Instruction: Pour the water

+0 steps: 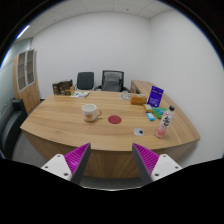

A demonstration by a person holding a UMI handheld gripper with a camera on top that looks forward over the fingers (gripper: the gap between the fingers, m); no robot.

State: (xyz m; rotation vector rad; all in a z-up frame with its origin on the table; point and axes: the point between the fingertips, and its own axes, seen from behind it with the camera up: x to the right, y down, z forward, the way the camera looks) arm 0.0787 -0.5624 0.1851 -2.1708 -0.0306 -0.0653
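Observation:
A white mug (90, 112) stands on the wooden table (60, 125), left of its middle. A clear water bottle (164, 124) with a pale cap stands near the table's right edge. A small red coaster (115, 119) lies between them. My gripper (112, 158) is open and empty, held back from the table's near edge. Its two fingers (76, 158) with magenta pads are spread wide. The mug and bottle are well beyond the fingers.
A purple box (156, 96) and small items stand at the table's right, behind the bottle. Two office chairs (101, 80) stand at the far side. A cabinet (27, 78) stands at the left wall. Books (63, 88) lie at the far left corner.

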